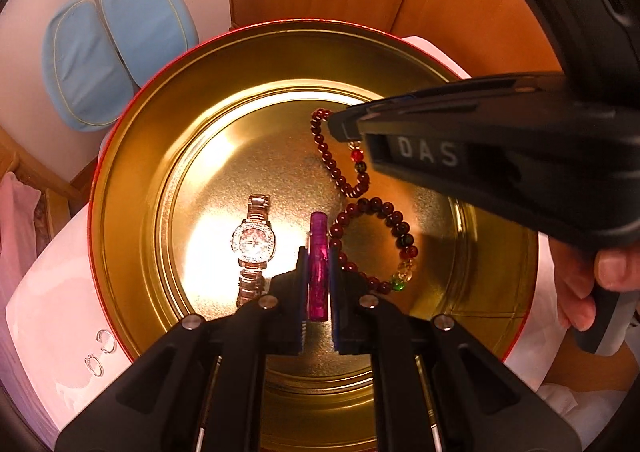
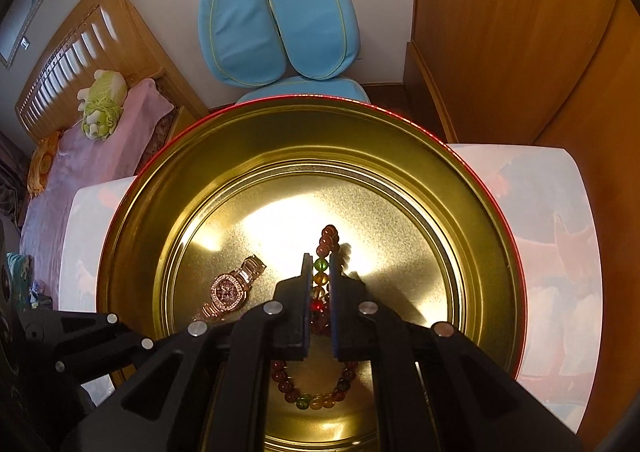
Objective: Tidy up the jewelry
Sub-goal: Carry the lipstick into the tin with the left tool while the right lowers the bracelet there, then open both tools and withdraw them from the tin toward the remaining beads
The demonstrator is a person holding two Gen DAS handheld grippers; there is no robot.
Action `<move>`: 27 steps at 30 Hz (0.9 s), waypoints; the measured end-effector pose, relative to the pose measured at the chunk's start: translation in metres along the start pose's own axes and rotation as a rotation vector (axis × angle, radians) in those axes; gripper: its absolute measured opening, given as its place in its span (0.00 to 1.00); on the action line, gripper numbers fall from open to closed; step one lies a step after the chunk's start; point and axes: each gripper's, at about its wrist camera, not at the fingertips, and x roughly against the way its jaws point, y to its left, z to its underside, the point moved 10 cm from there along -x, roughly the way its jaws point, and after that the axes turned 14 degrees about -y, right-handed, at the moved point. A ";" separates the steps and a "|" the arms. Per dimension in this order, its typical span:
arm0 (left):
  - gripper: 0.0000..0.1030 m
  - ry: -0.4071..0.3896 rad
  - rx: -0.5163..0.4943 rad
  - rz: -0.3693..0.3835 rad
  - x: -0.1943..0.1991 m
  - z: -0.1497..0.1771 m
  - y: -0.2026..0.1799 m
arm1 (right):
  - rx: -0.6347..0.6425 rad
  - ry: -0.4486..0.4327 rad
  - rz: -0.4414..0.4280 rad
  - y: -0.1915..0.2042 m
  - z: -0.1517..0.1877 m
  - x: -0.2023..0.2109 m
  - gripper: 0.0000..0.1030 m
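Dark-red beaded bracelet strand (image 2: 327, 248) lies in the round gold metal tin (image 2: 160, 188), right of centre. Right gripper (image 2: 320, 292) is narrowed on its green/amber beads, prob. to lift or lay it without tangling. Left gripper (image 1: 319, 284) clamps a slim purple tube (image 1: 318, 264), poised above the tin floor btwn strand and rhinestone rose-gold watch (image 1: 253, 242). Left view alone shows the strand's full S-curve, plus clear hoop rings (image 1: 100, 352) on the white table (image 1: 52, 292).
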 end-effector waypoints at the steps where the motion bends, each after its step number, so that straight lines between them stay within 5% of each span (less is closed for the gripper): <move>1: 0.09 0.002 0.002 0.002 -0.001 0.001 -0.001 | 0.001 0.000 0.000 0.002 0.000 0.001 0.08; 10: 0.13 -0.017 -0.013 -0.028 0.000 0.000 0.005 | 0.022 -0.005 -0.021 0.004 0.005 0.004 0.11; 11: 0.21 -0.031 -0.031 -0.047 0.003 -0.002 0.005 | 0.031 -0.018 -0.028 0.005 0.003 0.008 0.39; 13: 0.81 -0.043 -0.058 -0.095 0.009 -0.004 0.006 | 0.038 -0.048 -0.017 0.006 -0.001 0.015 0.95; 16: 0.81 -0.108 -0.100 -0.119 0.019 -0.009 0.004 | 0.036 -0.127 -0.024 0.008 -0.009 0.029 0.95; 27: 0.81 -0.094 -0.077 -0.131 0.024 -0.005 0.002 | 0.041 -0.105 0.007 0.004 -0.004 0.033 0.95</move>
